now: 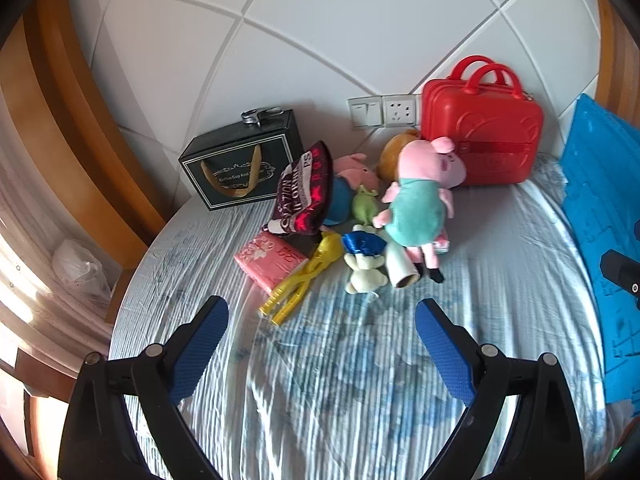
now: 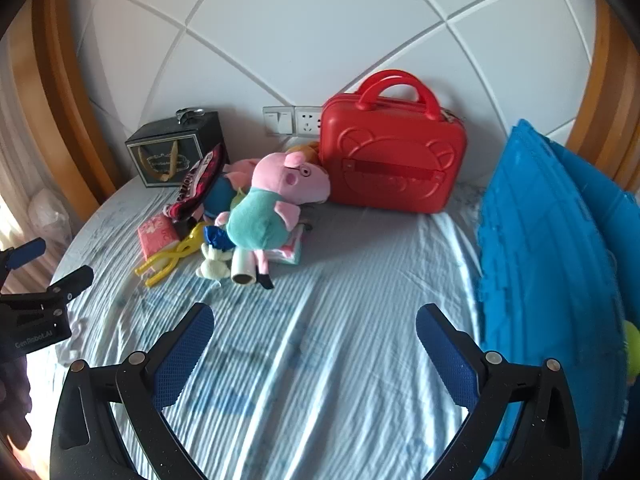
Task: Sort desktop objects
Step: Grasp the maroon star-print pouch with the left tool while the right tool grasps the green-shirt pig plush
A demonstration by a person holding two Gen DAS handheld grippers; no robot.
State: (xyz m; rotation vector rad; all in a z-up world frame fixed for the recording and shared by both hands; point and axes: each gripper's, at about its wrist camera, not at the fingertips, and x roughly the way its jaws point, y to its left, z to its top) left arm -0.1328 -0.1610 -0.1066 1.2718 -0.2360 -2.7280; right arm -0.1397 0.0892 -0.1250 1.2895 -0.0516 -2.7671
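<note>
A pile of objects lies at the back of the striped bedsheet (image 1: 320,360): a pink pig plush in a teal dress (image 1: 420,196) (image 2: 272,204), a second pig plush (image 1: 352,176), a small green toy (image 1: 364,206), a white plush with blue bow (image 1: 364,264), a yellow plastic clip (image 1: 300,280) (image 2: 172,256), a pink packet (image 1: 268,260), a red-black cap (image 1: 308,192) and a paper roll (image 1: 400,268). My left gripper (image 1: 322,312) is open and empty, short of the pile. My right gripper (image 2: 316,320) is open and empty over bare sheet.
A red suitcase (image 2: 392,160) stands against the white padded wall. A black gift box (image 1: 244,160) stands left of the pile. Blue foam mats (image 2: 552,260) lean at the right. Wall sockets (image 1: 380,110) sit behind. The left gripper shows in the right view (image 2: 36,280).
</note>
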